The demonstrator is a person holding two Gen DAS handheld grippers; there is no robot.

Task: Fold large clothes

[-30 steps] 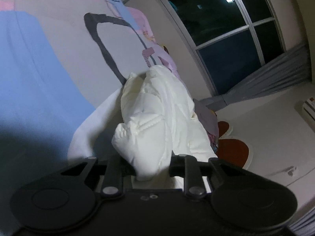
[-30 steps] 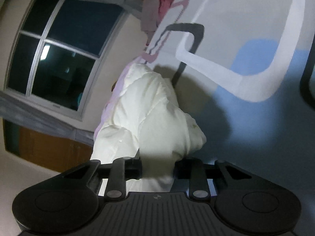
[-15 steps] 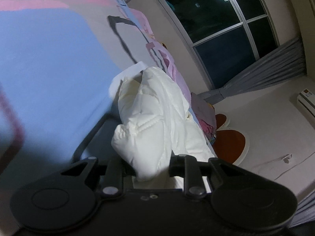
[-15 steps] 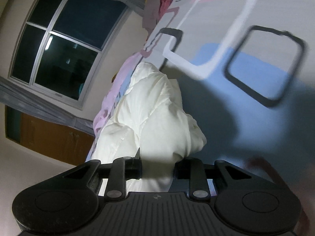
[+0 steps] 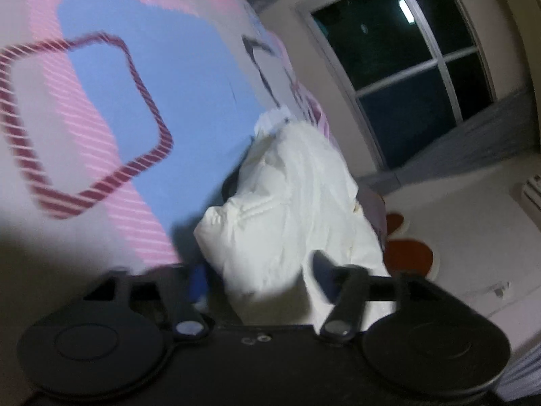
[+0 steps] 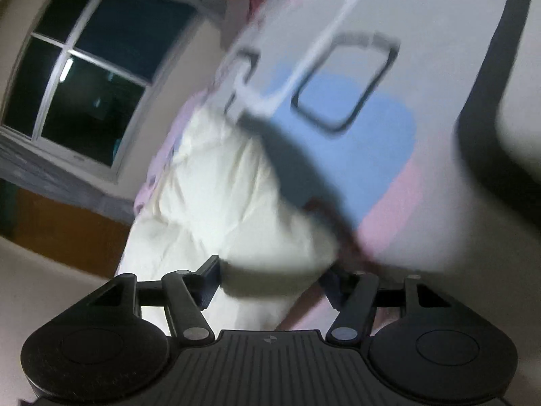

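Note:
A white puffy jacket (image 5: 287, 196) lies bunched on the patterned bedspread (image 5: 152, 84), stretching away from the camera. My left gripper (image 5: 260, 274) is at its near end; the jaws are opening, with a fold of the jacket still between the fingers and a gap on the right side. In the right wrist view the same jacket (image 6: 230, 203) runs up the middle over the bedspread (image 6: 355, 142). My right gripper (image 6: 272, 280) is opening too, with the jacket's near edge loose between its spread fingers. Both views are blurred by motion.
A dark window (image 5: 405, 67) with grey curtains is on the far wall, also seen as the window (image 6: 84, 84) in the right view. A red and white mat (image 5: 409, 253) lies beyond the bed. An air conditioner (image 5: 531, 189) is at the right edge.
Both grippers were shut on the jacket's folds and carried it across the bed. Now both pairs of jaws have spread apart and the fabric sits loose between them.

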